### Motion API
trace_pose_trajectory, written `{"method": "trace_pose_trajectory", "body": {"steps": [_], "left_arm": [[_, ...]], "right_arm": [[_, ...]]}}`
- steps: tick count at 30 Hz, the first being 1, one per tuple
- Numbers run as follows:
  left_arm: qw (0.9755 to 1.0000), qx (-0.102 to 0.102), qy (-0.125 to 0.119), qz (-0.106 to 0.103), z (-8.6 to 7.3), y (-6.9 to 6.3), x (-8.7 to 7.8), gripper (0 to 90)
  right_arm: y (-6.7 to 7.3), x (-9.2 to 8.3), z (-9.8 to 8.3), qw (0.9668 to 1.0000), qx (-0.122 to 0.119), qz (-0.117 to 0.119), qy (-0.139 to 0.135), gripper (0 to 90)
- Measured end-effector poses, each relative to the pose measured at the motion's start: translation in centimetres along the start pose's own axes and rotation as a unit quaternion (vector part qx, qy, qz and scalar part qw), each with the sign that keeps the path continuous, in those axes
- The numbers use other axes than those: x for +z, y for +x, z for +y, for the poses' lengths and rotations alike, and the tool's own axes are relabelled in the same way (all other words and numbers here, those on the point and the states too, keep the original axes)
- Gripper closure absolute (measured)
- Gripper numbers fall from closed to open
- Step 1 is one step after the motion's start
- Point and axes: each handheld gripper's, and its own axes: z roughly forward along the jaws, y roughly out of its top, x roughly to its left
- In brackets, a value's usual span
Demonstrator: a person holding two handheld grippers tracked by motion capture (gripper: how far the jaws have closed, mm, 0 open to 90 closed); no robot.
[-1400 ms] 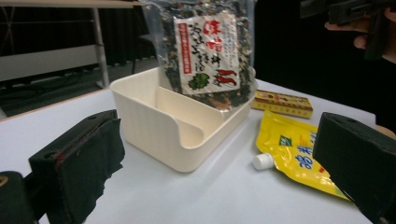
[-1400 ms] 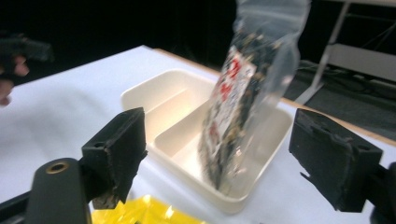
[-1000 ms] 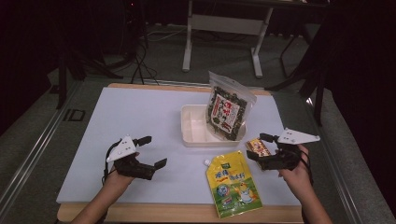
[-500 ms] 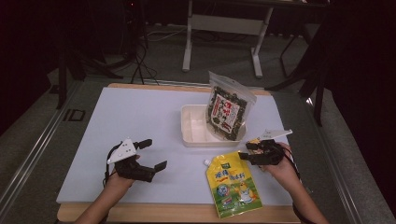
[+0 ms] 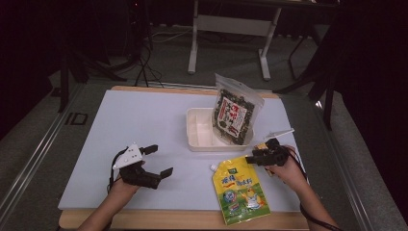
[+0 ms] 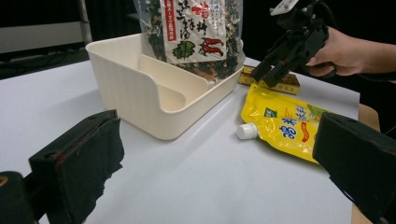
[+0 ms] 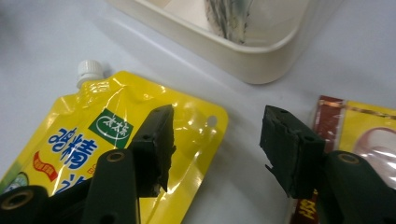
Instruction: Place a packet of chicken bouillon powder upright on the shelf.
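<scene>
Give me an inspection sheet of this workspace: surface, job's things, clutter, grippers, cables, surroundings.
Surface: white table, wooden edge.
Job's things: yellow spouted pouch lying flat; small brown-yellow packet beside it.
Clutter: cream divided tray holding an upright seaweed bag.
Grippers: left gripper open, nothing between its jaws; right gripper half-closed after closing, over the pouch's corner, nothing gripped.
Cables: black cable at the right wrist.
Surroundings: dark floor, white desk frame.

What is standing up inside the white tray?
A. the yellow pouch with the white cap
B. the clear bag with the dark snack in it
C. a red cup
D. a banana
B: the clear bag stands in the white tray, while the yellow pouch lies flat on the table in front of it.
</scene>
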Motion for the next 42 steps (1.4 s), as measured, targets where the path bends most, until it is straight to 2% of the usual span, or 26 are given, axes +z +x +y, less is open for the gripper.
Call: {"method": "trace_pose_trajectory", "body": {"steps": [12, 15, 17, 19, 20, 23, 32, 42], "left_arm": [[1.0, 0.0, 0.003, -0.002, -0.1, 0.1, 0.1, 1.2], [1.0, -0.002, 0.006, -0.001, -0.2, 0.2, 0.1, 1.3], [1.0, -0.003, 0.005, 0.0, -0.2, 0.3, 0.1, 1.2], [1.0, -0.003, 0.004, 0.001, -0.2, 0.3, 0.1, 1.2], [1.0, -0.004, 0.004, 0.001, -0.2, 0.3, 0.1, 1.2], [1.0, -0.003, 0.004, 0.001, -0.2, 0.3, 0.1, 1.3], [1.0, -0.002, 0.007, -0.002, -0.2, 0.1, 0.2, 1.2], [0.9998, -0.003, 0.019, -0.01, -0.1, -0.1, 0.6, 1.3]], "right_arm": [[-0.8, 1.3, 0.1, 0.9989, 0.02, 0.022, 0.037, 50.3], [-0.7, 1.3, 0.0, 0.9978, 0.018, 0.045, 0.046, 59.7], [-0.6, 1.2, 0.0, 0.9975, 0.02, 0.054, 0.042, 65.7], [-0.6, 1.0, 0.2, 0.9976, 0.01, 0.05, 0.046, 74.4], [-0.5, 0.8, 0.2, 0.9981, 0.0, 0.043, 0.044, 82.4], [-0.3, 0.5, 0.2, 0.9983, -0.011, 0.041, 0.038, 90.0], [1.2, -0.8, 0.8, 0.9986, -0.043, 0.02, 0.025, 90.0], [3.8, -3.3, 2.3, 0.9964, -0.077, 0.03, -0.018, 90.0]]}}
